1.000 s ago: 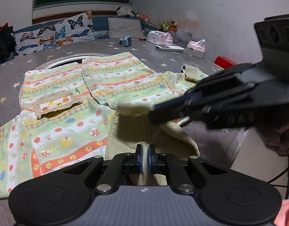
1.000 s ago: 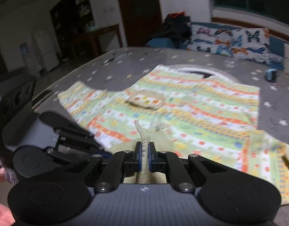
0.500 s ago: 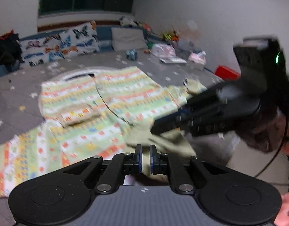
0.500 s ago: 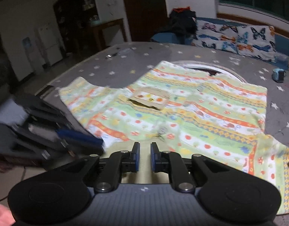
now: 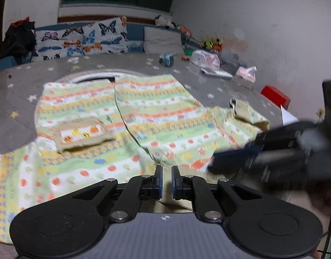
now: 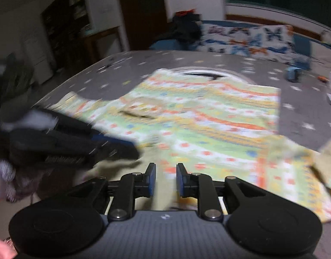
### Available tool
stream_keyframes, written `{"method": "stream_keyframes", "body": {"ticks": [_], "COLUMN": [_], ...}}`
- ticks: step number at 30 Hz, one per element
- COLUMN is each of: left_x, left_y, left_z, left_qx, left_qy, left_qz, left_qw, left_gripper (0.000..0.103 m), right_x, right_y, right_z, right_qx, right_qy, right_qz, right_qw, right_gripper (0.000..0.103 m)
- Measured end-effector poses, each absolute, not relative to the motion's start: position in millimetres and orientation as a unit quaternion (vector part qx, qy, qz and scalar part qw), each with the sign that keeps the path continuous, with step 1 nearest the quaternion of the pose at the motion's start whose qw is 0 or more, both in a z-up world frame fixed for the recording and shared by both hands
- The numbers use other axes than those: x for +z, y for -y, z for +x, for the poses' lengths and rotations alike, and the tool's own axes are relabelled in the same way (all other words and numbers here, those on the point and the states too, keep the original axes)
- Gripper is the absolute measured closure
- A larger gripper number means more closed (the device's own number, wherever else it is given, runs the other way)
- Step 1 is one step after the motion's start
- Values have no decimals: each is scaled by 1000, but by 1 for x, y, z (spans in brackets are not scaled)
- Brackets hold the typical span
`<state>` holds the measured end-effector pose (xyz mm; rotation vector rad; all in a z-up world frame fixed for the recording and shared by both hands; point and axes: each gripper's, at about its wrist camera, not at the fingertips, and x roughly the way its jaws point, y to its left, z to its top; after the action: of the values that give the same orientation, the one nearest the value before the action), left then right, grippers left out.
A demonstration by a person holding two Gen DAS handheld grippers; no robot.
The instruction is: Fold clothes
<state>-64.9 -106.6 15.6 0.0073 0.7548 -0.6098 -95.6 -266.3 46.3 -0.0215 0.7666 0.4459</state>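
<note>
A child's striped garment [image 5: 144,116] in green, orange and yellow, with a pocket patch [image 5: 81,133], lies spread flat on a grey star-patterned surface; it also shows in the right wrist view [image 6: 208,118]. My left gripper [image 5: 166,179] hovers over the garment's near hem, jaws slightly apart and holding nothing. My right gripper [image 6: 165,179] is open and empty above the near hem. Each gripper shows blurred in the other's view, the right one [image 5: 262,155] and the left one [image 6: 79,146].
Butterfly-print cushions [image 5: 83,38] line the back. A small blue box [image 5: 166,59], tissue packs [image 5: 245,75] and a red box [image 5: 275,96] sit at the far right by the wall. A white ring [image 5: 94,76] lies under the garment's far edge.
Both grippers let go of the yellow-green hem fold they held and opened. The fold dropped flat onto the garment. Both grippers drew back and the view rose.
</note>
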Motion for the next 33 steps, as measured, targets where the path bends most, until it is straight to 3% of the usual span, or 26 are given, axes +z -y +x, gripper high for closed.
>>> {"method": "stream_keyframes", "body": {"ticks": [13,23,27,33], "left_x": [10,8,8,8], "left_y": [112,110,110,111], "left_z": [-70,-71,-71,-71], "left_qx": [-293,-290,-290,-289], "left_qy": [-369,-370,-370,-370], "left_qz": [9,4,3,3], "left_qw": [882,883,883,883], "left_gripper": [93,93,93,93], "right_x": [19,16,15,17], "right_y": [386,420,433,455], "right_z": [-51,-56,-60,-62], "right_qx": [14,-81,-111,-178], "right_qy": [-361,-345,-343,-344], "right_qz": [52,5,-4,-4], "right_qw": [931,935,933,922], "right_gripper": [79,79,65,65]}}
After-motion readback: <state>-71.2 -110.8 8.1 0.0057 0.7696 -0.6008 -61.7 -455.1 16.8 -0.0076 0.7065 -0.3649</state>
